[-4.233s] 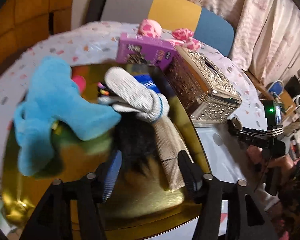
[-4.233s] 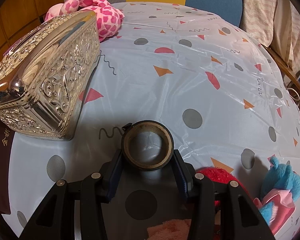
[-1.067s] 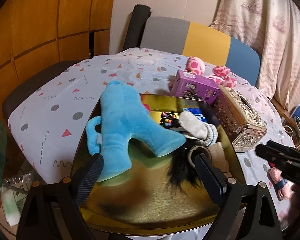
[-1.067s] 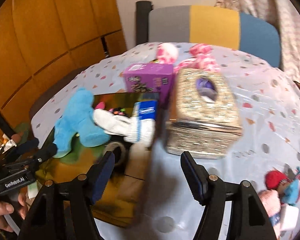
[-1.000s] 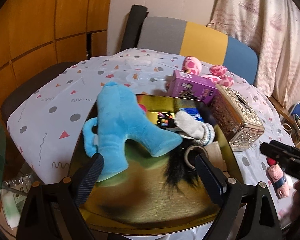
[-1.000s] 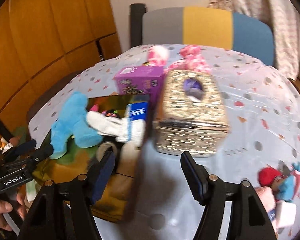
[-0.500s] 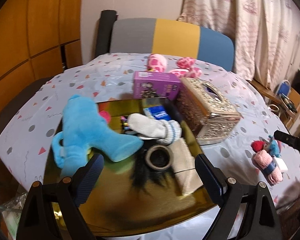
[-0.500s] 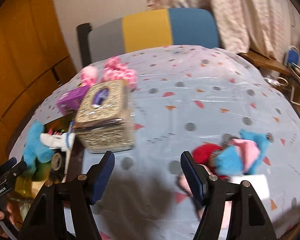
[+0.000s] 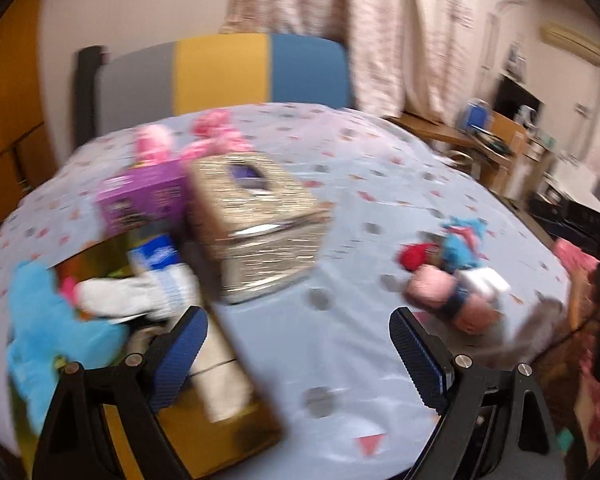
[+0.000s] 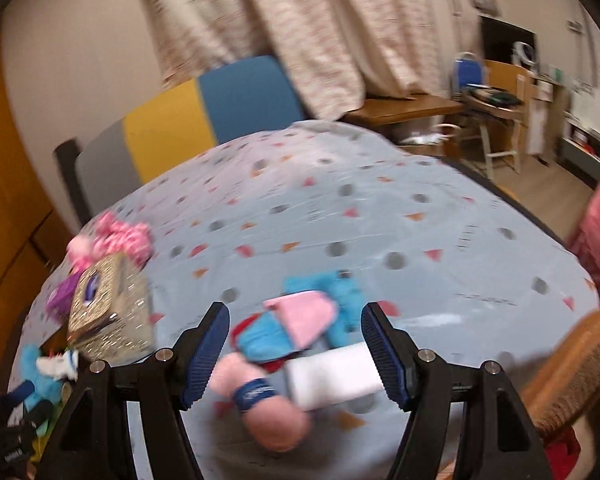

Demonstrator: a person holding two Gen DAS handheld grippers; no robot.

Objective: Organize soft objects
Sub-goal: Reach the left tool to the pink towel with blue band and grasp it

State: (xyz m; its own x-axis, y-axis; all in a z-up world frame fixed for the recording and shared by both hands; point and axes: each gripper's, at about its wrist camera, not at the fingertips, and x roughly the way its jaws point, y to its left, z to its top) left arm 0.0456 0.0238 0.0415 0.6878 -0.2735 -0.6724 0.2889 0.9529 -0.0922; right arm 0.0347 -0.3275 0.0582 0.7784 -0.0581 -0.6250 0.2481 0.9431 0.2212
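My right gripper [image 10: 294, 354] hangs with fingers spread and empty over a heap of soft things [image 10: 300, 336] on the bench [image 10: 380, 232]: a pink roll with a blue band, a white piece, blue and pink cloth. My left gripper [image 9: 298, 354], fingers wide and holding nothing, hovers above bare bench cloth. Beyond it, blurred, stand the ornate tissue box [image 9: 256, 216] and what seems a gold tray [image 9: 228, 432] holding a blue plush [image 9: 44, 320]. Farthest, a pink plush [image 10: 112, 240].
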